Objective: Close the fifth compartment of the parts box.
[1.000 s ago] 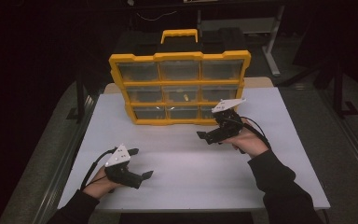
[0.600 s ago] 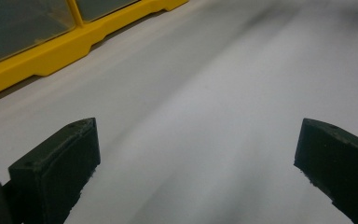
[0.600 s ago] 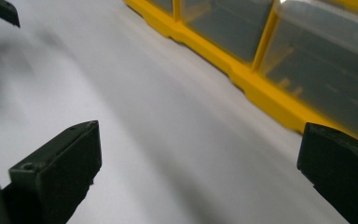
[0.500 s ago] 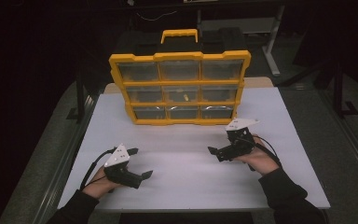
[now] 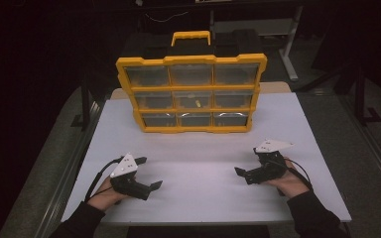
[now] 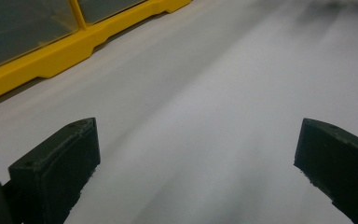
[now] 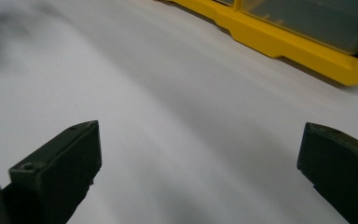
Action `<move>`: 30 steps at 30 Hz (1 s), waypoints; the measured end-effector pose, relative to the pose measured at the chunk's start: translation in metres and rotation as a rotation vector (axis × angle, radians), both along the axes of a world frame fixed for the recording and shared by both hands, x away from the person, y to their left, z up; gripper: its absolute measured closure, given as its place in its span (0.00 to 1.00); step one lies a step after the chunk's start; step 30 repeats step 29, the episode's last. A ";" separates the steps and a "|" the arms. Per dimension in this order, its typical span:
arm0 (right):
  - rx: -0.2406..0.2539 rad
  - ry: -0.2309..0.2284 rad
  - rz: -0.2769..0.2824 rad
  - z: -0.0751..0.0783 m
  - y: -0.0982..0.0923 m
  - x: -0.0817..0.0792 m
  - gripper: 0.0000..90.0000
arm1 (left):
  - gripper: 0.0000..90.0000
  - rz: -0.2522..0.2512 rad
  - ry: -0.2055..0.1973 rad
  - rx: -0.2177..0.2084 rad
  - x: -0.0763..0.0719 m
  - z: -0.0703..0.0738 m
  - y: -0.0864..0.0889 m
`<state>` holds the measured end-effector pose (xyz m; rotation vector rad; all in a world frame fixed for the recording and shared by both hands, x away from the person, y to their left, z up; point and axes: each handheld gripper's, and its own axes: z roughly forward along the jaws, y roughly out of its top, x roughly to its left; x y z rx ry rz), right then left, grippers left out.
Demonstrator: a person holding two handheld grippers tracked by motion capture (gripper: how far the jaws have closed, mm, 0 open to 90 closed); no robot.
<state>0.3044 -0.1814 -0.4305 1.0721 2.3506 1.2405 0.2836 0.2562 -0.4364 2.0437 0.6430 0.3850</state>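
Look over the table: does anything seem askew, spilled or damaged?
Nothing stands out. The yellow organizer case stands upright and square on the white table, drawers shut; the left gripper and right gripper rest open and empty.

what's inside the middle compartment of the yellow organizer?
Through the clear lid of the yellow organizer, the middle compartment holds one small yellowish piece, too small to identify. Glare hides the contents of the other compartments.
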 end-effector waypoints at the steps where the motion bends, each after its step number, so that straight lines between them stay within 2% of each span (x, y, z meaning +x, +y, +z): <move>1: 0.000 0.000 0.000 0.000 0.000 0.000 0.00 | 0.00 0.000 0.000 0.000 0.000 0.000 0.000; 4: 0.012 0.003 -0.014 -0.004 -0.009 -0.007 0.00 | 0.00 0.002 -0.002 -0.001 0.000 0.000 0.000; 12: 0.000 0.016 -0.014 -0.012 -0.018 -0.017 0.00 | 0.00 0.002 -0.002 0.001 0.000 0.000 0.000; 21: 0.003 0.019 -0.030 -0.016 -0.025 -0.022 0.00 | 0.00 0.001 -0.003 0.004 0.000 0.000 0.001; 30: -0.001 0.021 -0.024 -0.016 -0.024 -0.022 0.00 | 0.00 0.001 -0.003 0.008 0.000 0.000 0.001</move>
